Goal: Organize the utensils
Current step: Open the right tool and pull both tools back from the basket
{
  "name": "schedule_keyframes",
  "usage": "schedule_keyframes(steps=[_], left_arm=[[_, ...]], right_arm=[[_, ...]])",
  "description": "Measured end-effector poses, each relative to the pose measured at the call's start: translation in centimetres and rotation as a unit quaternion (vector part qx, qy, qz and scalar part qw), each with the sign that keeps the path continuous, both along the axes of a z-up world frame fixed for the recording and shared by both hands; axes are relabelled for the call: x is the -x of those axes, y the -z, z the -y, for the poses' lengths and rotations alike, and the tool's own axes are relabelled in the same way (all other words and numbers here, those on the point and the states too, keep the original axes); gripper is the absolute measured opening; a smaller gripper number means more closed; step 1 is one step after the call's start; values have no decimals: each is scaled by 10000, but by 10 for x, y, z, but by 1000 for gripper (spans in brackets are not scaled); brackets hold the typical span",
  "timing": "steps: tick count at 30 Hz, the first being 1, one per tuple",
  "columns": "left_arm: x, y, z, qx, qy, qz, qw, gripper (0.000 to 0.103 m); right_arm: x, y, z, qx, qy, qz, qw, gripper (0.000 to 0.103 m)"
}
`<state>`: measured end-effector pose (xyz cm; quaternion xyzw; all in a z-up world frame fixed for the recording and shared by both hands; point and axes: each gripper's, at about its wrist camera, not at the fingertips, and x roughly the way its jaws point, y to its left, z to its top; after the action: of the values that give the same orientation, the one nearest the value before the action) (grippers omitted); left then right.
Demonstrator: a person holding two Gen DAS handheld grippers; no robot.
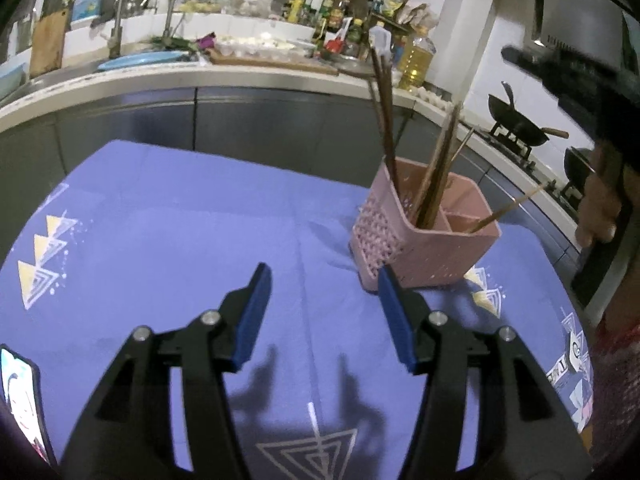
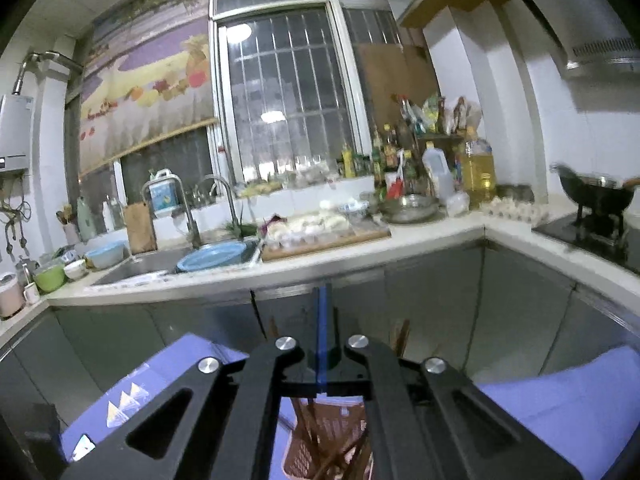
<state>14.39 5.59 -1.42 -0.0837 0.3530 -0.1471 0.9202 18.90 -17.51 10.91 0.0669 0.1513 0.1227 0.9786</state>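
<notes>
A pink perforated utensil holder [image 1: 428, 236] stands on the purple tablecloth [image 1: 180, 240] with several brown chopsticks [image 1: 386, 120] leaning out of it; one chopstick [image 1: 508, 210] slants from its right compartment. My left gripper [image 1: 322, 276] hovers low over the cloth, open, nothing between its blue pads, its right fingertip close to the holder's near corner. In the right wrist view my right gripper [image 2: 323, 292] is raised above the holder [image 2: 320, 440], its blue pads pressed flat together and shut on nothing, pointing at the counter cabinets.
A phone [image 1: 20, 396] lies at the cloth's near left edge. A person's gloved hand and arm [image 1: 592, 92] fill the right side. Behind are a counter with a sink [image 2: 168, 264], a cutting board [image 2: 324, 236], bottles and a wok [image 2: 596, 196].
</notes>
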Motion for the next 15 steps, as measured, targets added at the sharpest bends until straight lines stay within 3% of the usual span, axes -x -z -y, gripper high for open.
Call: schedule_keyframes(steps=[5, 10, 15], left_arm=[[2, 10, -2, -36, -15, -127, 9999, 53], [7, 12, -1, 14, 8, -184, 9998, 53], [26, 12, 19, -91, 244, -189, 9995, 53]], right_arm=[[12, 49, 11, -411, 7, -464, 9981, 0], [58, 67, 25, -915, -30, -492, 9946, 0], [104, 96, 40, -1202, 129, -1006, 9876, 0]])
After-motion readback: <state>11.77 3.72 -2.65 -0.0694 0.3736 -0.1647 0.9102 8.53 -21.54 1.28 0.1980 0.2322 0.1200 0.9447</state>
